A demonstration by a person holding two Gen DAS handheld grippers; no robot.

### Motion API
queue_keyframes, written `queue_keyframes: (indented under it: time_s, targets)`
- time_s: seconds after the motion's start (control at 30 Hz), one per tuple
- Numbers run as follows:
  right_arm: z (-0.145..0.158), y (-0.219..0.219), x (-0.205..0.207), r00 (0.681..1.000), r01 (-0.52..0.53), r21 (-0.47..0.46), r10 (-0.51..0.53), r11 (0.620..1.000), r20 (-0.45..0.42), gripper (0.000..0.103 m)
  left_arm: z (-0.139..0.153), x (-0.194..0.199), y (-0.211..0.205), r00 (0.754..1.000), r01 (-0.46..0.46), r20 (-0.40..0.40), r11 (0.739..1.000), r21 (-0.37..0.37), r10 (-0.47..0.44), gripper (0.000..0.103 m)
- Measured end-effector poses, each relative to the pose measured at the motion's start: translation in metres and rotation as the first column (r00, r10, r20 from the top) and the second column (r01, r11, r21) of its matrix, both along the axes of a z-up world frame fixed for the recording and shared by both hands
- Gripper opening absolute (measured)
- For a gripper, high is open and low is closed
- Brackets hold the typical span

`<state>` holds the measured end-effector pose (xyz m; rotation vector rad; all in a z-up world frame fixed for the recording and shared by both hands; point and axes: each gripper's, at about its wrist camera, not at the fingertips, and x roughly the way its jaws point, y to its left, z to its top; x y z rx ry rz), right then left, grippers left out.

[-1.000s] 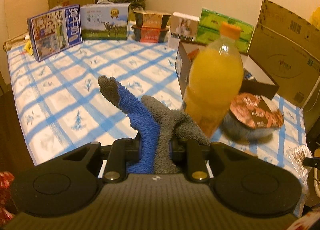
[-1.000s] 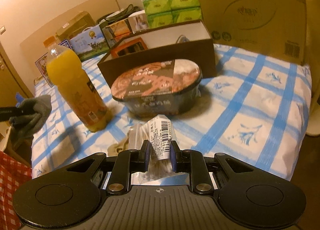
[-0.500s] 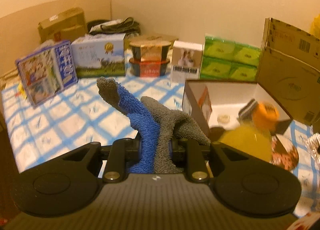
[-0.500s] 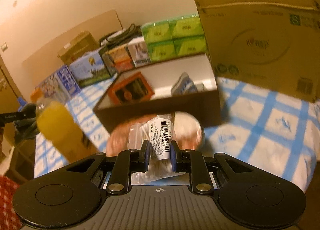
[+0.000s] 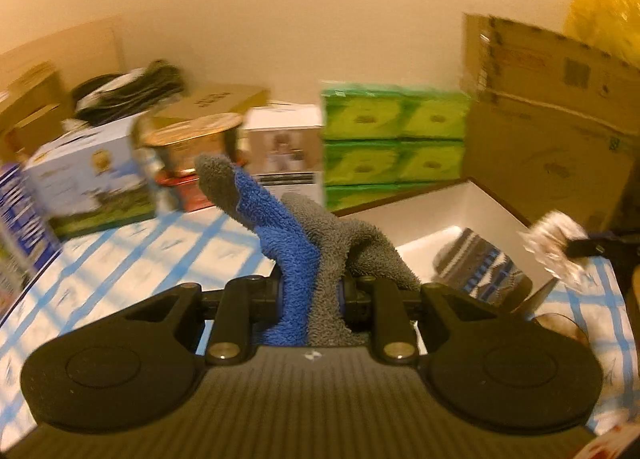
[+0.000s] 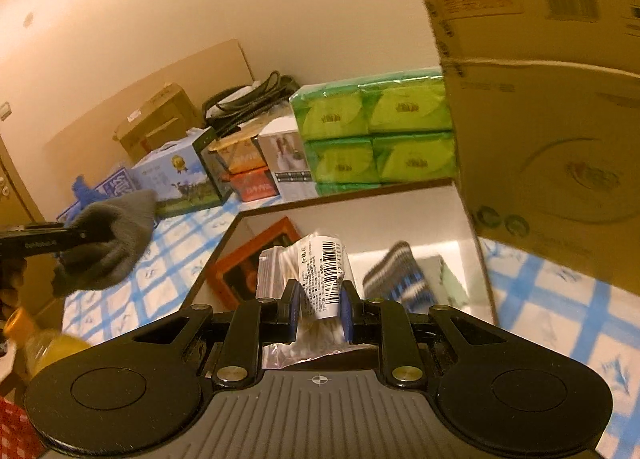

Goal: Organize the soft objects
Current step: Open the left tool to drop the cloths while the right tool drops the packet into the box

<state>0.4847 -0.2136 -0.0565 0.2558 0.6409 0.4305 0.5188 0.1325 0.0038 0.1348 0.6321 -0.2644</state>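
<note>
1. In the left wrist view, the left gripper (image 5: pixel 311 291) had its jaws drawn in close on a fuzzy blue and grey sock (image 5: pixel 298 243), which was pinched between the pads and stuck up and forward, its grey toe leaning to the left.
2. Just beyond and to the right of the sock lay an open box with a white inside (image 5: pixel 460 215), and a striped folded sock (image 5: pixel 480 267) rested in its near right part.
3. At the right edge of that view, a crinkled clear plastic packet (image 5: pixel 554 245) hung over the box's right side, carried by the tip of the right gripper (image 5: pixel 588 246).
4. On the far side of the blue-checked tablecloth (image 5: pixel 132 251) stood a row of goods: a milk carton box (image 5: pixel 92 179), stacked gold-lidded tubs (image 5: pixel 196 147), a small white box (image 5: pixel 286 147) and green tissue packs (image 5: pixel 394 139), with a tall cardboard carton (image 5: pixel 552 119) to the right.
5. In the right wrist view, the right gripper (image 6: pixel 320 309) was nearly closed on the clear plastic packet (image 6: pixel 316 275), a barcode label facing the camera and what looked like cotton swabs inside.
6. The packet was held over the open box (image 6: pixel 412 219), where an orange-framed item (image 6: pixel 248 263) lay at the left and the striped sock (image 6: pixel 394 279) at the right.
7. At the left of that view, the left gripper (image 6: pixel 84 235) carried the fuzzy sock (image 6: pixel 116 243) above the tablecloth (image 6: pixel 160 271), left of the box.
8. An orange-juice bottle (image 6: pixel 44 347) showed blurred at the near left edge.
</note>
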Motion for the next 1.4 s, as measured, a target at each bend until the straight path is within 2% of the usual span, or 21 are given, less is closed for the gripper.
queue_keyframes:
  time_s: [0.17, 0.37, 0.47, 0.53, 0.6, 0.7, 0.77, 1.23, 1.3, 1.37, 1.4]
  targets:
    - [-0.007, 0.014, 0.036, 1.000, -0.011, -0.030, 0.010, 0.999, -0.024, 0.021, -0.014, 0.036, -0.029, 0.993, 0.107, -0.049, 0.994, 0.015, -0.106, 0.020]
    - [-0.020, 0.024, 0.056, 0.999, -0.015, -0.073, 0.012, 0.997, -0.040, 0.021, -0.034, 0.069, -0.053, 0.973, 0.213, -0.103, 0.976, 0.039, -0.208, 0.020]
    - [-0.025, 0.026, 0.063, 0.999, -0.012, -0.078, 0.009, 0.997, -0.047, 0.021, -0.041, 0.077, -0.064, 0.960, 0.266, -0.109, 0.963, 0.053, -0.259, 0.021]
    - [-0.027, 0.026, 0.065, 0.999, -0.010, -0.079, 0.006, 0.997, -0.051, 0.021, -0.045, 0.081, -0.072, 0.956, 0.287, -0.089, 0.955, 0.071, -0.280, 0.027]
    - [-0.030, 0.026, 0.067, 0.999, -0.008, -0.085, 0.003, 0.996, -0.054, 0.021, -0.049, 0.085, -0.079, 0.957, 0.287, -0.071, 0.955, 0.073, -0.282, 0.029]
    - [-0.033, 0.027, 0.069, 0.998, -0.007, -0.089, 0.001, 0.996, -0.060, 0.021, -0.054, 0.090, -0.086, 0.953, 0.300, -0.078, 0.949, 0.094, -0.294, 0.037]
    - [-0.035, 0.026, 0.070, 0.998, -0.008, -0.086, 0.003, 0.996, -0.063, 0.021, -0.056, 0.088, -0.086, 0.953, 0.302, -0.065, 0.947, 0.109, -0.297, 0.038]
    - [-0.045, 0.047, 0.077, 0.997, -0.033, -0.083, 0.027, 0.996, -0.073, 0.021, -0.058, 0.081, -0.052, 0.963, 0.256, -0.109, 0.964, 0.071, -0.248, 0.038]
    - [-0.046, 0.052, 0.079, 0.997, -0.032, -0.071, 0.027, 0.997, -0.074, 0.028, -0.059, 0.079, -0.049, 0.962, 0.257, -0.113, 0.964, 0.071, -0.248, 0.038]
    - [-0.046, 0.054, 0.081, 0.997, -0.008, -0.057, 0.003, 0.998, -0.079, 0.067, -0.060, 0.076, -0.047, 0.962, 0.254, -0.115, 0.965, 0.067, -0.246, 0.038]
    - [-0.045, 0.053, 0.079, 0.998, 0.003, -0.039, -0.006, 0.999, -0.067, 0.070, -0.061, 0.075, -0.046, 0.963, 0.251, -0.118, 0.966, 0.063, -0.242, 0.038]
